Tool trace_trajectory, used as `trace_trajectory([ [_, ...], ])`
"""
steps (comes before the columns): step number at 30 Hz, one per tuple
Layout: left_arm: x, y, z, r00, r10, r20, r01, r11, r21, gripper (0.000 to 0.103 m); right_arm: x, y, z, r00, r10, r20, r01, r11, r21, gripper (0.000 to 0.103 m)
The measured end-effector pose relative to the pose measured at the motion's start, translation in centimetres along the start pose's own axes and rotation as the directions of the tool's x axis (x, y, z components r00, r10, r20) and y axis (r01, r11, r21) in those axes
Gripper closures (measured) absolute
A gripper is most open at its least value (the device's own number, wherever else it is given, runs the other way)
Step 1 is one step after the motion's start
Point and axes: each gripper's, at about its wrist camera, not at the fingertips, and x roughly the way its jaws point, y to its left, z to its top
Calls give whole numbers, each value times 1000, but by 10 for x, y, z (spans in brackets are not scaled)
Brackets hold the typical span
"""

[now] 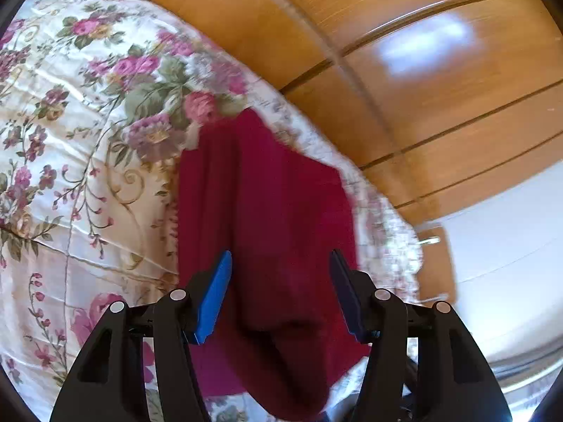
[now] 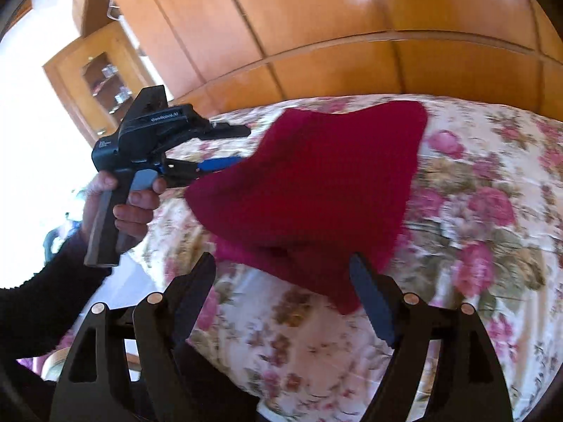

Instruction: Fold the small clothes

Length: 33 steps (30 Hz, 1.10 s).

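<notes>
A dark red knitted garment (image 1: 267,204) lies on the floral bedspread (image 1: 70,140), folded over with a bunched part near the camera. My left gripper (image 1: 280,258) is open, its blue pads on either side of the near end of the cloth. In the right wrist view the red garment (image 2: 316,183) looks lifted and blurred above the bedspread (image 2: 492,211). My right gripper (image 2: 283,262) is open, with the cloth's lower edge between its fingers. The left gripper's fingers (image 2: 218,163) point into the cloth's left edge there.
A polished wooden headboard and wardrobe (image 1: 404,70) stand behind the bed, also in the right wrist view (image 2: 352,35). A small glass-fronted cabinet (image 2: 102,81) stands at the left. The person's hand (image 2: 130,204) holds the left gripper's handle.
</notes>
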Motion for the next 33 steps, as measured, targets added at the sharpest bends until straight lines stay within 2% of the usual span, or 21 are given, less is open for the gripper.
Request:
trace_trajectory([
  [2, 7, -1, 0, 999, -15, -29, 15, 1000, -6, 47, -2, -2, 0, 1000, -18, 11, 18, 1000, 1, 25],
  [4, 8, -6, -1, 1000, -4, -24, 4, 1000, 5, 47, 4, 2, 7, 999, -23, 21, 23, 1000, -2, 26],
  [5, 7, -10, -1, 1000, -4, -22, 4, 1000, 20, 54, 6, 5, 10, 999, -23, 29, 23, 1000, -9, 27],
  [6, 6, -14, -2, 1000, 5, -15, -4, 999, 45, 77, 1, 4, 10, 999, -20, 32, 21, 1000, -14, 28],
  [7, 7, -19, -2, 1000, 26, -6, -25, 997, 75, 87, 4, 8, 13, 999, -18, 35, 19, 1000, -24, 29],
  [8, 3, -23, -5, 999, 42, 12, -43, 994, 100, 89, 8, 12, 14, 999, -23, 32, 24, 999, -35, 30],
  [10, -6, -21, -7, 1000, 20, 24, -22, 996, 85, 92, 10, 14, 14, 998, -53, 25, 54, 997, -54, 34],
  [12, -25, -14, -9, 999, 2, 51, -6, 997, 72, 92, 4, 16, 10, 999, -29, 25, 31, 998, -61, 34],
  [14, -35, -8, -11, 996, 53, 74, -60, 994, 91, 94, -2, 17, 1, 999, -38, 18, 39, 996, -85, 37],
  [15, -34, -2, -10, 988, 129, 82, -137, 985, 106, 103, -2, 15, -3, 999, -50, 4, 50, 995, -91, 43],
  [16, -29, 4, -10, 978, 191, 79, -199, 973, 114, 103, -1, 12, -8, 998, -62, -14, 61, 994, -88, 45],
  [17, -24, 12, -10, 974, 218, 67, -225, 968, 112, 103, 1, 9, -13, 997, -75, -35, 72, 994, -82, 47],
  [20, -17, 27, -11, 976, 212, 52, -215, 975, 63, 103, 10, 3, -22, 990, -124, -66, 119, 990, -76, 48],
  [23, -31, 10, -13, 970, 205, 128, -216, 973, 77, 103, 14, 8, -19, 984, -175, -35, 171, 980, -98, 48],
  [25, -43, -13, -15, 966, 182, 181, -208, 969, 133, 103, 19, 9, -17, 980, -195, -29, 190, 975, -112, 48],
  [28, -49, -44, -19, 965, 145, 218, -194, 955, 226, 103, 30, 11, -17, 967, -254, -25, 247, 957, -152, 49],
  [29, -46, -52, -21, 968, 128, 216, -182, 950, 255, 103, 36, 12, -17, 960, -279, -24, 271, 948, -170, 57],
  [30, -38, -61, -23, 972, 119, 204, -175, 943, 283, 103, 41, 13, -17, 954, -298, -23, 289, 939, -187, 69],
  [33, -2, -64, -29, 971, 193, 140, -229, 919, 320, 103, 45, 15, -19, 936, -353, -17, 340, 912, -230, 87],
])
